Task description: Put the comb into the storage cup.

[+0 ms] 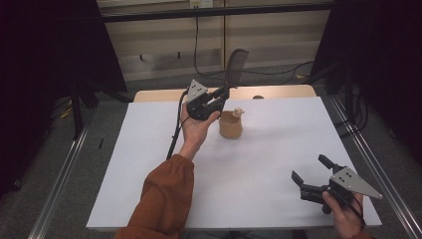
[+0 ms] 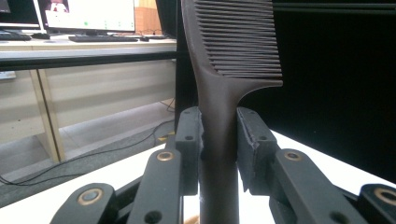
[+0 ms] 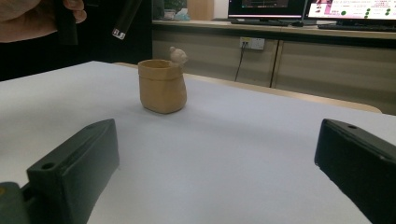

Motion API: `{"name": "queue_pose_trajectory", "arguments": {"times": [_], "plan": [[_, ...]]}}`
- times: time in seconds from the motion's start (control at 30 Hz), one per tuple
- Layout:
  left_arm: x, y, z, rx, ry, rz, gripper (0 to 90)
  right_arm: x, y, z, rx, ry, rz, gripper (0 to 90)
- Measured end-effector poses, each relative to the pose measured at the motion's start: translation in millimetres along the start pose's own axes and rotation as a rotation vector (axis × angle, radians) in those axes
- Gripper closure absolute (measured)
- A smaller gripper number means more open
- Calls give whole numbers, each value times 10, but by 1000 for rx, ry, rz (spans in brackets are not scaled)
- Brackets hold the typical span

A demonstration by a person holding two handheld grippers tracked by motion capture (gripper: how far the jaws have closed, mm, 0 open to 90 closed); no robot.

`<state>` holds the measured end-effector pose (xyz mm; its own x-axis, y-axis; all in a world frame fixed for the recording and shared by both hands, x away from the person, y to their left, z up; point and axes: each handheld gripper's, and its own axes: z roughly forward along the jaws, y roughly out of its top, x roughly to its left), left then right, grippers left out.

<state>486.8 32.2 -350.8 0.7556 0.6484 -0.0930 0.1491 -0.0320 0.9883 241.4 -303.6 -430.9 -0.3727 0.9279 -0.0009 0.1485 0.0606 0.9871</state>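
Note:
My left gripper (image 1: 220, 95) is raised above the table's far middle, shut on the handle of a dark comb (image 1: 236, 63) whose toothed end sticks up and away. In the left gripper view the comb (image 2: 219, 93) stands upright, with both pads (image 2: 189, 140) pressed on its handle. A small tan pot (image 1: 231, 124) with a little figure on its rim sits just right of and below that hand. In the right gripper view the pot (image 3: 162, 86) stands ahead and the comb's handle end (image 3: 125, 18) hangs above it to the left. My right gripper (image 1: 312, 168) rests open at the near right corner, nothing between its jaws.
A white sheet (image 1: 149, 164) covers the table, with the wooden tabletop (image 1: 278, 91) showing along the far edge. Metal rails (image 1: 64, 169) run along both sides. Cables lie on the floor behind the table. Desks with monitors (image 3: 299, 9) stand farther off.

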Motion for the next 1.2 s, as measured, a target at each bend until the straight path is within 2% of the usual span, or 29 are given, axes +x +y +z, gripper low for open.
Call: {"name": "queue_pose_trajectory", "arguments": {"times": [0.13,0.37,0.53,0.6,0.67,0.83,0.9,1.03,1.2], "plan": [[23,-35,65,-2,-4,-17,724,-1,-1,-1,2,1,1,0],[58,-111,131,10,7,1,724,-3,-2,-8,4,-2,2,0],[83,-163,170,15,12,-12,723,-3,-2,-8,5,-1,0,0],[100,-178,185,15,9,-9,723,-2,-2,-9,6,-1,2,0],[106,-191,199,21,12,13,724,-4,-3,-7,5,-1,1,0],[129,-258,254,22,23,-11,723,-4,-4,-6,6,-2,4,0],[124,-292,284,28,47,-4,724,-3,-3,-7,6,-2,3,0],[124,-326,327,37,39,13,724,-6,-5,-6,6,-1,4,0],[129,-368,356,15,59,-20,723,-4,-6,-9,5,1,5,0]]}}
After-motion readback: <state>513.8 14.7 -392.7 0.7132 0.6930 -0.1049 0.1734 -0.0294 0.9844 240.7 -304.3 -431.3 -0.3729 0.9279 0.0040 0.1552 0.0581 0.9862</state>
